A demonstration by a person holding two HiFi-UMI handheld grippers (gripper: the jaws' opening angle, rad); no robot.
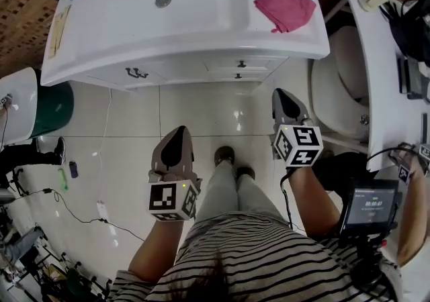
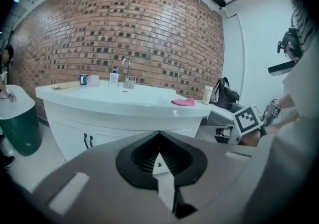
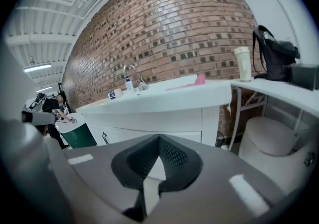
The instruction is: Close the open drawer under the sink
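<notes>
Nearest us, a striped shirt (image 1: 269,254) fills the near edge of the head view. Grey trouser legs (image 1: 225,190) and dark shoes (image 1: 225,155) reach out over a pale tiled floor (image 1: 134,126).

We hold a gripper in each hand above that floor. The left gripper (image 1: 179,134) has its jaws pressed together to a point, with nothing between them. The right gripper (image 1: 281,98) is a little farther off and to the right, and its jaws are likewise closed and empty. Each gripper carries a cube with square markers at its near end. Both grippers are well apart from the cabinet ahead.

Farther on stands the white sink (image 1: 201,25). Under its left part, two dark curved handles (image 1: 136,72) sit side by side on the cabinet. The drawer fronts (image 1: 252,66) lie under the sink's right part, one above the other, each with a small dark knob. We cannot tell from these views whether either drawer stands out from the cabinet.

On the sink top, a pink cloth (image 1: 284,5) lies at the right. A round drain (image 1: 162,1) sits near the middle, and a tap (image 2: 127,66) rises at the far edge. Left of the cabinet stands a green bin (image 1: 50,109). Behind everything runs a brick wall (image 2: 124,29).
</notes>
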